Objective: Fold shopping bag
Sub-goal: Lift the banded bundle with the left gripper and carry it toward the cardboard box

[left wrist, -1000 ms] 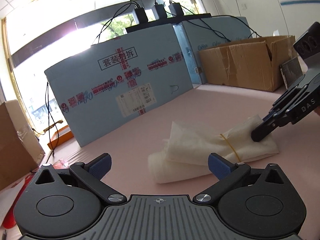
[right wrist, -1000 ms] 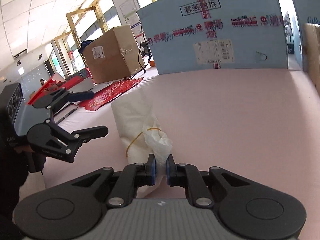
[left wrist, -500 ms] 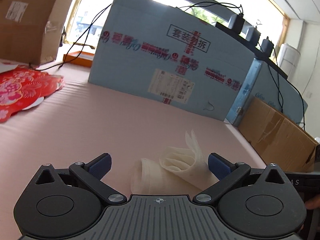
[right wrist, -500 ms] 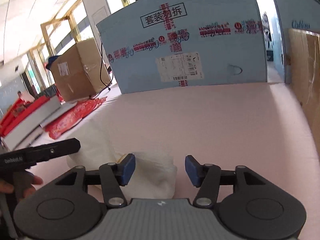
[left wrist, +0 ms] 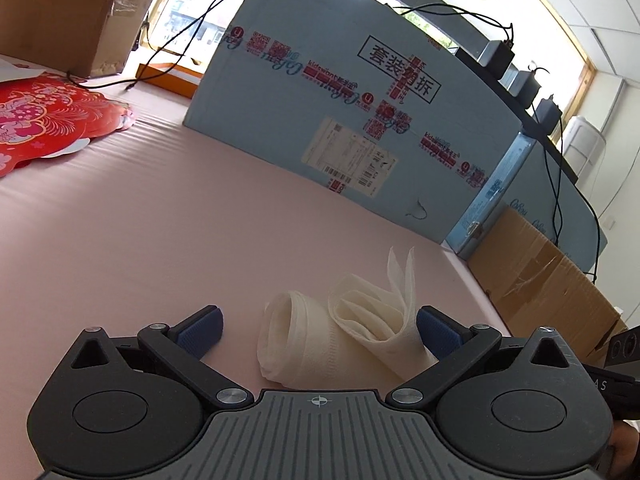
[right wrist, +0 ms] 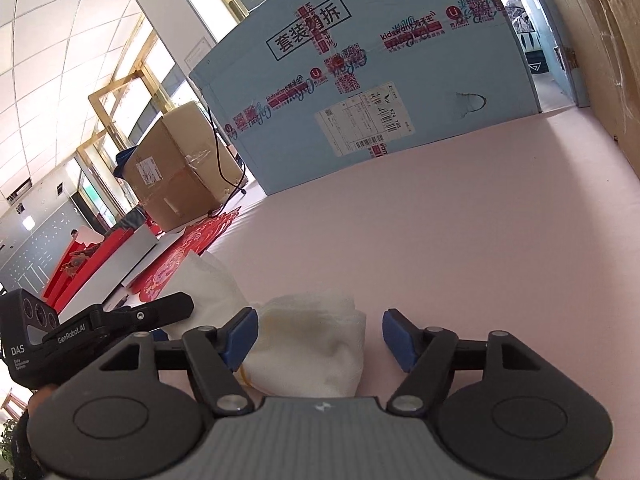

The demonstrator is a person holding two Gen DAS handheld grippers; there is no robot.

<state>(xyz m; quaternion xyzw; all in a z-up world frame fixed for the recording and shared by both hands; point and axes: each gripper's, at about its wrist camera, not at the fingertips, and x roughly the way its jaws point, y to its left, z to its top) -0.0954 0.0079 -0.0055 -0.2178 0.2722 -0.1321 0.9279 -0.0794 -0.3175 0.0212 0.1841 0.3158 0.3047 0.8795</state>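
Your pink counter (left wrist: 120, 216) carries everything here, running back to the big blue carton (left wrist: 360, 92) with its red tape and white shipping label, which stands across the far side; a brown cardboard box (left wrist: 552, 280) sits along the right edge in your left view, another brown box (right wrist: 180, 172) lies off to the left in your right view, and red paper decorations (left wrist: 44, 116) are spread on the counter's left side. The shopping bag (left wrist: 340, 336), white and rolled into a soft bundle, lies on the counter right in front of you, its open rolled ends and a loose upright flap facing your left camera, and a thin yellow band just shows at its near edge in your right view. Your left tongs (left wrist: 318, 332) stand wide apart with the bundle's end between the blue pads; the right pad looks just beside the cloth, but neither presses it. Your right tongs (right wrist: 318, 336) have just been opening, and they now straddle the other end of the bag (right wrist: 316, 344), the left pad close against it, the right pad clear of it
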